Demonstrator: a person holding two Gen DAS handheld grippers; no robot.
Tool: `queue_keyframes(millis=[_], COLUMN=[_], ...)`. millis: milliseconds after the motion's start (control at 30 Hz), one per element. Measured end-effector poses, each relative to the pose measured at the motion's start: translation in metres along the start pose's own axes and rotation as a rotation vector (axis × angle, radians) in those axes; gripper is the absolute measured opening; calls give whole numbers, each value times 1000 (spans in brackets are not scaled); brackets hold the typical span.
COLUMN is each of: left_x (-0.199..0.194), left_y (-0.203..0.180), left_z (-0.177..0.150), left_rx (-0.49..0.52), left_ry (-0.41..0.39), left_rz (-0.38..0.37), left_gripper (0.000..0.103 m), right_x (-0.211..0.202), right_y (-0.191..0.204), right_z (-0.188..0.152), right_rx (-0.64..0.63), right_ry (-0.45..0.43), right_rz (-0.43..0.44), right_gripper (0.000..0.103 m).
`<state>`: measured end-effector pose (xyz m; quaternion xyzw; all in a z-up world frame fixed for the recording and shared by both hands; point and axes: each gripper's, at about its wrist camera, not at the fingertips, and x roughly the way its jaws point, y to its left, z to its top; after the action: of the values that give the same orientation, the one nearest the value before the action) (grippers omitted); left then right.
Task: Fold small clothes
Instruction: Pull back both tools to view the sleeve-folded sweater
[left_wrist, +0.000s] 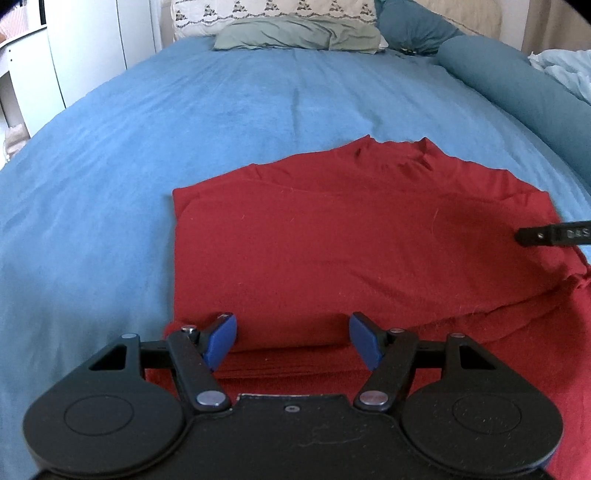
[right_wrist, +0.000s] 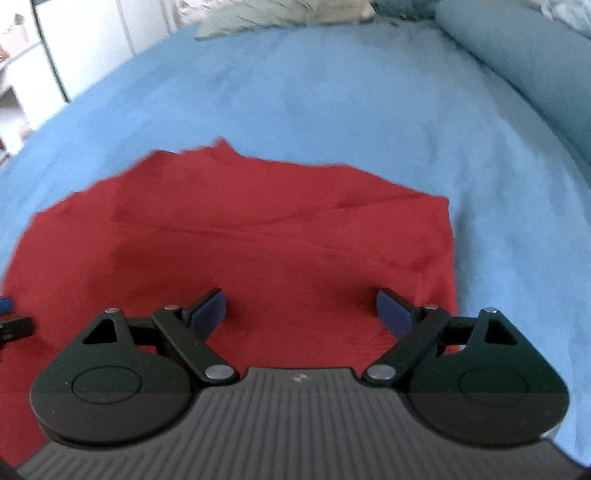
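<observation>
Left gripper (left_wrist: 291, 341) sits low, jaws spread wide, blue pads (left_wrist: 221, 339) angled outward with nothing between them. Right gripper (right_wrist: 301, 312) matches it: fingers parted wide, dark blue pads (right_wrist: 395, 314) empty, though its view is a little blurred. From the left wrist camera, a black finger of the right one pokes in at the right edge; from the right wrist camera, a sliver of the left shows at the left edge.

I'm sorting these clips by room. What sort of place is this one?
Most likely a bedroom. A red garment lies on a bed with a blue cover, pillows are stacked at its far end, and white cabinets stand beside it. Both the left gripper and the right gripper are open over the garment.
</observation>
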<state>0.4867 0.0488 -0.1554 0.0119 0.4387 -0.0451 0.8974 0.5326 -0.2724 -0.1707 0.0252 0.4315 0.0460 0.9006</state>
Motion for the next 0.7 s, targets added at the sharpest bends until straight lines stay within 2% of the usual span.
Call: queue_keyframes(millis=[100,167,233,300,400,500,700], left_x=[-2,-6,-18,-39,-81,-131,-206], left_y=[1,0,-2,-2,-2,4,10], left_z=[0,1,2,4,1,-10,-58], left_rx=[-13,-18,-23,-26,-13,-15,-42], left_ry=[-6,-11,-24,-53,-99,-132,-105], left_rz=[3,15,25,30,52,66,68], left_gripper=[73,73,73,73,73,73,74], right_x=[8,5,-7,-25,-76,-130,-224], right_y=[-7,-4,-6,-8,-12,-10,-13], right_z=[6,9,12,14,10,-4,-60], right_rx=[23,-13,-34,-25,-18,-69,-113], right_ry=[9,24,21,-19,-103,-155,-155], right_rz=[15,12,19,48,99,104,84], right_gripper=[103,103,103,103,103,103,103])
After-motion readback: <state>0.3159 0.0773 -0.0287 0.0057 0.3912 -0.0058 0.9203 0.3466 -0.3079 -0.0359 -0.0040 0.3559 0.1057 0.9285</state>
